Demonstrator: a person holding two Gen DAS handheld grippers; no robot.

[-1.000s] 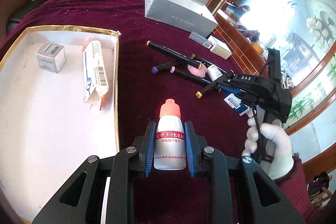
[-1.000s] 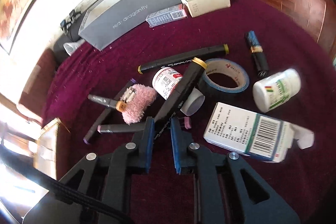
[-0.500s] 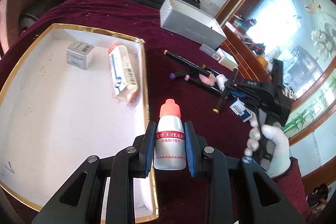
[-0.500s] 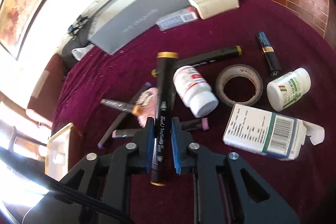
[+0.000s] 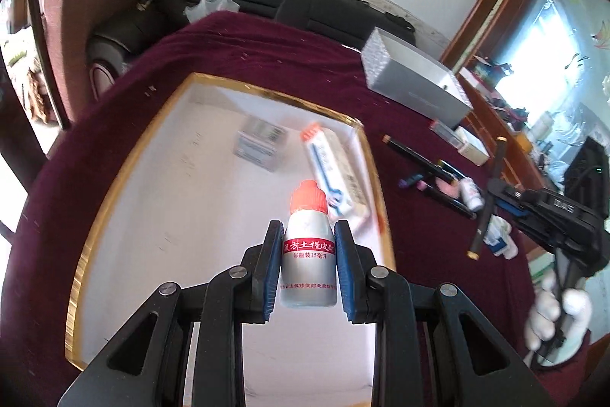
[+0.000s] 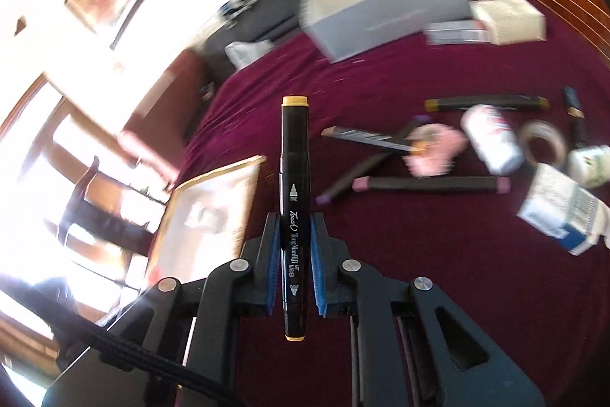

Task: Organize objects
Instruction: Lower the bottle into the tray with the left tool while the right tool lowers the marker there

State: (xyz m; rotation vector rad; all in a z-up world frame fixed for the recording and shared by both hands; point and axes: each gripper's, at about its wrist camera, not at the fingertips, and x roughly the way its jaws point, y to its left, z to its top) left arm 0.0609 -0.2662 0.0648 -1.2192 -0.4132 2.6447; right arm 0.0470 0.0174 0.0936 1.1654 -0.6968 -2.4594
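The left gripper point(image 5: 308, 264) is clamped on a small bottle point(image 5: 309, 254), held upright over the white, gold-rimmed tray point(image 5: 126, 174), likely so it can be set down standing beside the boxes there. The bottle is silvery-white with an orange cap and red label band. The right gripper point(image 6: 293, 258) pinches a black marker point(image 6: 293, 216) with yellow ends, lifted above the maroon cloth point(image 6: 381, 71).

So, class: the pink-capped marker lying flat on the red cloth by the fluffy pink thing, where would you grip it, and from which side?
Grip the pink-capped marker at mid-barrel, coming straight down from above with the fingers either side of its length. It lies flat, its middle is bare, and its left end crowds a purple-tipped marker. The fluffy pink thing sits close beside it, so I would keep the opening narrow.
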